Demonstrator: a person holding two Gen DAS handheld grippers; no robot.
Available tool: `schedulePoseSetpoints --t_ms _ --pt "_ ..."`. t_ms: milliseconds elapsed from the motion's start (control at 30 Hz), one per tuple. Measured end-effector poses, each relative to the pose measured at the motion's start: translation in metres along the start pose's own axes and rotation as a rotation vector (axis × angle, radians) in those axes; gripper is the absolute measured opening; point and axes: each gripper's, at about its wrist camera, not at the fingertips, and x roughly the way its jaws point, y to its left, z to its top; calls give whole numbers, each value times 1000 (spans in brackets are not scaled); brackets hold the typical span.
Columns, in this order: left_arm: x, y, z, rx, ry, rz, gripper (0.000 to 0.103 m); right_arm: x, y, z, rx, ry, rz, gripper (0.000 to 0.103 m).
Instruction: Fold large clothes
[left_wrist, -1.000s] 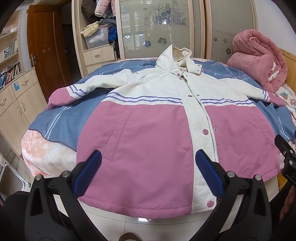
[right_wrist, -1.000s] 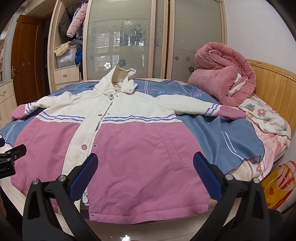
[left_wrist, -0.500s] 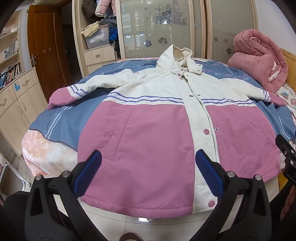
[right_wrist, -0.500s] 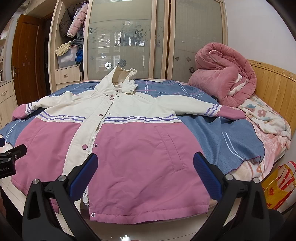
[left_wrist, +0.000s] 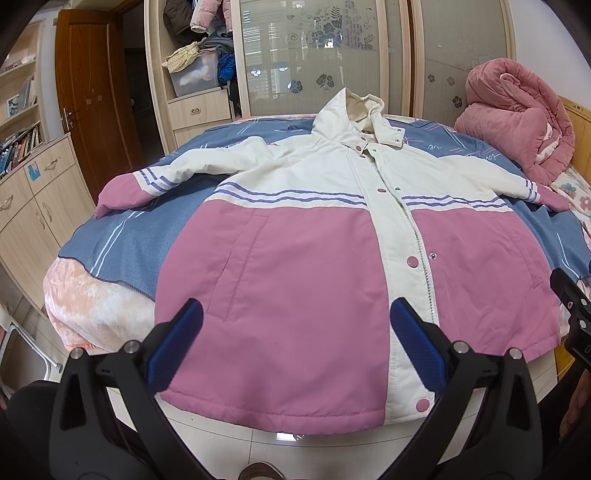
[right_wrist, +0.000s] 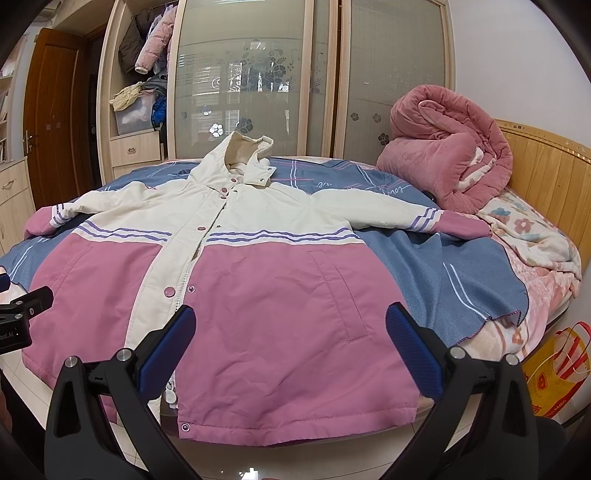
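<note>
Jacket (left_wrist: 295, 266) flat, face-up on bed (left_wrist: 122, 243), nothing folded yet. My left claw (left_wrist: 295, 343) wide, empty, over hem; right claw (right_wrist: 290, 345) wide, empty too. Next I'd grab sleeve cuffs, fold inwd w/o bunching.

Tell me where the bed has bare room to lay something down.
Bare blue blanket shows under each spread sleeve of the pink and cream hooded jacket. The rolled pink quilt crowds the wooden headboard corner.
</note>
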Motion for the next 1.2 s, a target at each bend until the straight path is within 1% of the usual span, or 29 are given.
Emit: schedulePoseSetpoints --t_ms 1200 --pt "0 2 0 0 3 -1 101 1 -1 0 -1 0 1 102"
